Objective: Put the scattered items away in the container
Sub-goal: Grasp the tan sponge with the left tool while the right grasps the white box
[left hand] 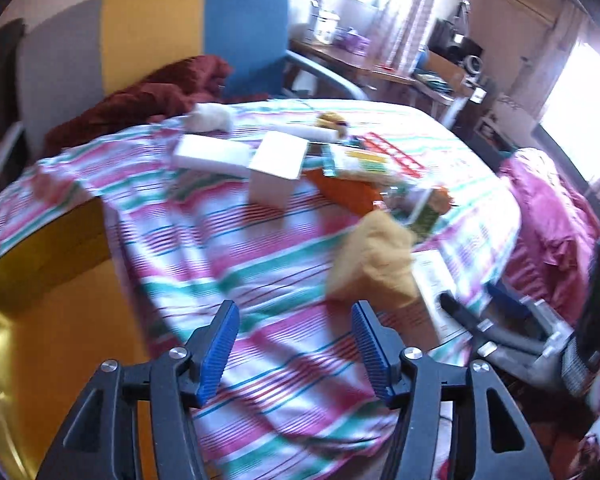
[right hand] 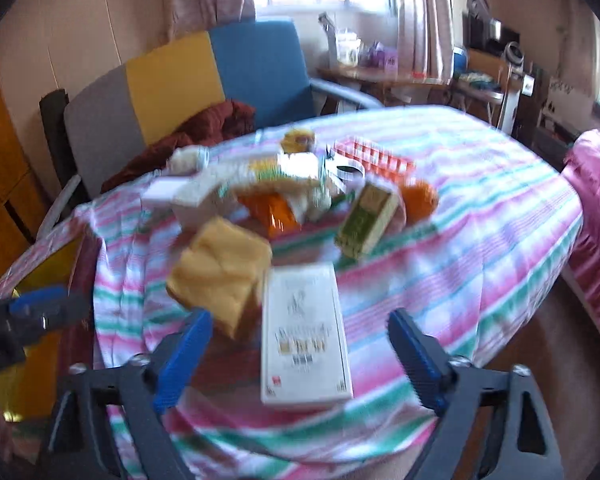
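Fingers on my left gripper [left hand: 296, 350] are spread with only striped cloth [left hand: 260, 264] between them; a yellow sponge [left hand: 374, 260] sits just ahead to the right. My right gripper [right hand: 300, 356] is spread wider, with a white box [right hand: 304, 334] lying between the fingers, not pinched. Further out sits the jumble of stuff, and the yellow container [left hand: 40, 320] is off to my left.
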A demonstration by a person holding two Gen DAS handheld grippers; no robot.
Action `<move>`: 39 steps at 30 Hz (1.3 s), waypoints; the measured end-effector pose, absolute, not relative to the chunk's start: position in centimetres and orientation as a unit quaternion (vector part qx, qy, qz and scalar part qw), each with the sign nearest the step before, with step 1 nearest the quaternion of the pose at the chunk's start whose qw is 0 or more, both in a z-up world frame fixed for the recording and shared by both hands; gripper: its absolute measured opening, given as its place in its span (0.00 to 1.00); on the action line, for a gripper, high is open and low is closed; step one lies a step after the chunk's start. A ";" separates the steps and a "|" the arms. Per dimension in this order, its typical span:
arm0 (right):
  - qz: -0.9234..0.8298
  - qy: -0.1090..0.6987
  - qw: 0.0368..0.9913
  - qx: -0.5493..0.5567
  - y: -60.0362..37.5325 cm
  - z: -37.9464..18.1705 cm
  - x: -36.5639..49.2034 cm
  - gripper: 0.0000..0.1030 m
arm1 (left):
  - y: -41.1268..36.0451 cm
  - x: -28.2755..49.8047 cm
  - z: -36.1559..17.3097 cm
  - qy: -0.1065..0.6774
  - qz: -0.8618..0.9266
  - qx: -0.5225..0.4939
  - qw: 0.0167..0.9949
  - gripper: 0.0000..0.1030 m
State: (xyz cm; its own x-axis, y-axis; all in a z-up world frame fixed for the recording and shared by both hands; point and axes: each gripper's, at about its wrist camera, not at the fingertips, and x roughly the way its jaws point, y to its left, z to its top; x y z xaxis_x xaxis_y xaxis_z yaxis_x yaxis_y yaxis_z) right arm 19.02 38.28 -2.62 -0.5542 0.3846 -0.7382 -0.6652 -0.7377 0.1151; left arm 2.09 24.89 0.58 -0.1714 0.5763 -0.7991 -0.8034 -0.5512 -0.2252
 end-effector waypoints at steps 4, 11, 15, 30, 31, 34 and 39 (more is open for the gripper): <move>0.845 0.193 0.304 -0.395 38.3 -5.0 18.9 0.74 | 27.3 3.2 0.7 0.141 0.743 -0.440 0.484 0.62; 0.832 0.218 0.303 -0.412 40.1 -7.2 18.8 0.52 | 29.8 4.6 0.2 0.157 0.718 -0.432 0.523 0.63; 0.823 0.230 0.325 -0.406 41.7 -7.1 19.7 0.52 | 31.5 5.0 -0.6 0.178 0.707 -0.434 0.529 0.74; 0.817 0.244 0.326 -0.408 42.2 -8.0 19.7 0.52 | 34.2 3.8 -5.6 0.204 0.711 -0.448 0.501 0.59; 0.817 0.241 0.327 -0.409 42.0 -8.1 19.6 0.52 | 34.0 3.7 -5.6 0.197 0.713 -0.446 0.503 0.58; 0.818 0.235 0.329 -0.410 41.9 -8.2 19.6 0.52 | 33.0 3.3 -5.8 0.178 0.715 -0.447 0.506 0.56; 0.821 0.232 0.321 -0.411 41.7 -8.1 19.3 0.51 | 31.9 3.0 -5.7 0.155 0.712 -0.456 0.511 0.54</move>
State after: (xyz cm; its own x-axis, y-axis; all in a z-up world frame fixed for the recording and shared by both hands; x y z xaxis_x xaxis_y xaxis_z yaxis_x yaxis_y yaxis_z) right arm 19.26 41.71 -8.08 -0.4559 0.3377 -0.8235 -0.7181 -0.6861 0.1162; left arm 2.96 31.92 -5.75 -0.0616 0.5864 -0.8077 -0.8698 -0.4285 -0.2447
